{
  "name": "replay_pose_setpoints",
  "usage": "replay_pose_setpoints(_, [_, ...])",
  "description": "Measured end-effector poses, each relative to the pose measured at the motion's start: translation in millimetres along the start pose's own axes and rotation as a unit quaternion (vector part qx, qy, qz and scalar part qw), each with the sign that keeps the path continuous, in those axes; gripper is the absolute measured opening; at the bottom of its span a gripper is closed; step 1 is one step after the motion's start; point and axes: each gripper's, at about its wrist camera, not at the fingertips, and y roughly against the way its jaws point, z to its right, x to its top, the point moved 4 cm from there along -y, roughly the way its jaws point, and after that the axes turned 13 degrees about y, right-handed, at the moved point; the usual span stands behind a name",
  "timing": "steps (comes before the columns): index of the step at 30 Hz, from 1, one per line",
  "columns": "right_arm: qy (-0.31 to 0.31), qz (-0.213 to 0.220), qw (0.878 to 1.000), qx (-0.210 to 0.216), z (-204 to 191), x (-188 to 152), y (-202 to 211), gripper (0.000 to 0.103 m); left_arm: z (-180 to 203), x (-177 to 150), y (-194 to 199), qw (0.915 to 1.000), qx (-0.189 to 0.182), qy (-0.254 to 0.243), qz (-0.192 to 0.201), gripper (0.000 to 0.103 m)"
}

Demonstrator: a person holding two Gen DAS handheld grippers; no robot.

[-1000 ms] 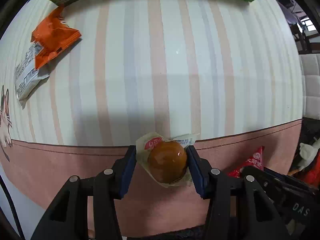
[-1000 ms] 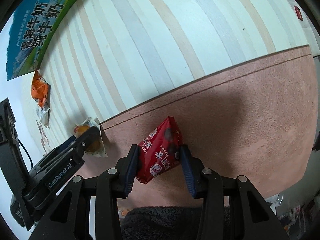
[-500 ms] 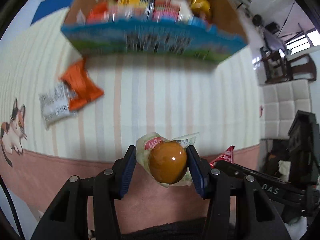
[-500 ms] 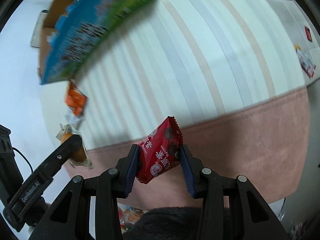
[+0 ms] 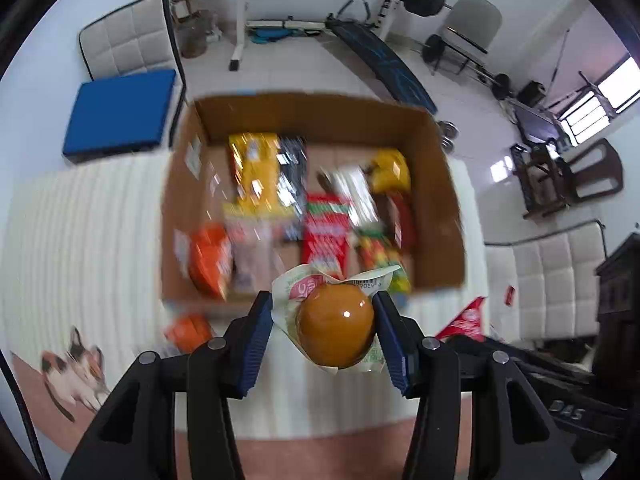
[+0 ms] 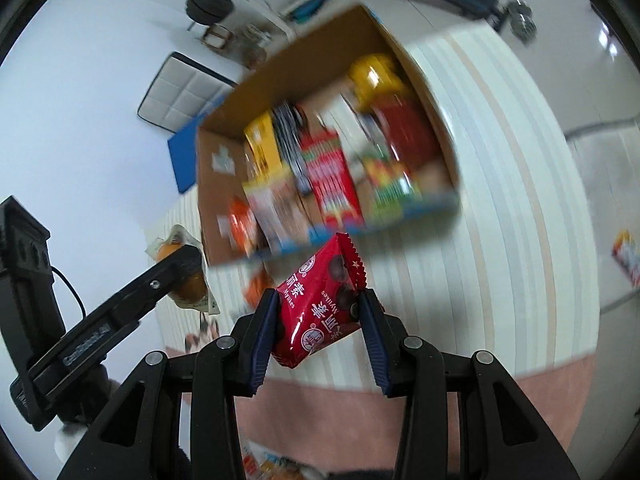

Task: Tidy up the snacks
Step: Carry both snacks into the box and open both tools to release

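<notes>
Left wrist: wrapped egg point(image 5: 335, 334) between left tongs point(image 5: 325, 336).

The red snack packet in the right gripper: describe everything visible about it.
The red snack packet is a small glossy foil pouch, red with white Chinese characters, the word "Mylikes", round logos and dark round sweets pictured on it. Its top edge is a zigzag crimped seal. It sits tilted, upper end leaning right, clamped on both sides by the blue pads of the right gripper, touching nothing else. It hangs above the striped mat, just short of the open cardboard box of snacks. The left wrist view catches its corner.
</notes>
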Motion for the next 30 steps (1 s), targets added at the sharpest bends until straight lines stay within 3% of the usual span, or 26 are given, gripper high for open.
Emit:
replay_pose_setpoints(5, [0.015, 0.012, 1.000, -0.015, -10.0, 71.7, -22.8, 0.044, -21.5, 65.3, -26.6, 0.9993, 0.038, 0.006, -0.004, 0.048])
replay_pose_setpoints(11, [0.039, -0.009, 0.998, -0.057, -12.3, 144.6, -81.2, 0.044, -55.4, 125.6, -76.8, 0.9956, 0.081, 0.027, -0.038, 0.048])
replay_pose_setpoints(18, [0.047, -0.053, 0.994, -0.079, -3.6, 174.5, -140.7, 0.044, -82.8, 151.3, -120.4, 0.9907, 0.101, 0.045, -0.078, 0.048])
replay_pose_setpoints(21, [0.051, -0.061, 0.994, -0.079, -1.1, 171.8, -152.0, 0.045, -88.0, 155.0, -133.0, 0.9888, 0.104, 0.045, -0.097, 0.049])
replay_pose_setpoints(24, [0.043, -0.072, 0.993, -0.084, 0.3, 177.8, -163.2, 0.059, -92.5, 156.7, -142.6, 0.9860, 0.099, 0.060, -0.120, 0.049])
replay_pose_setpoints(26, [0.049, -0.071, 0.992, -0.093, 0.0, 181.6, -164.2, 0.082, -94.8, 158.4, -144.6, 0.9858, 0.082, 0.076, -0.126, 0.049])
replay_pose_setpoints(27, [0.052, -0.070, 0.992, -0.096, -0.3, 182.3, -163.4, 0.083, -95.5, 159.0, -144.3, 0.9860, 0.076, 0.081, -0.125, 0.050])
replay_pose_setpoints(30, [0.059, -0.074, 0.990, -0.106, -0.7, 182.1, -160.7, 0.084, -93.5, 160.3, -139.9, 0.9871, 0.059, 0.088, -0.120, 0.069])
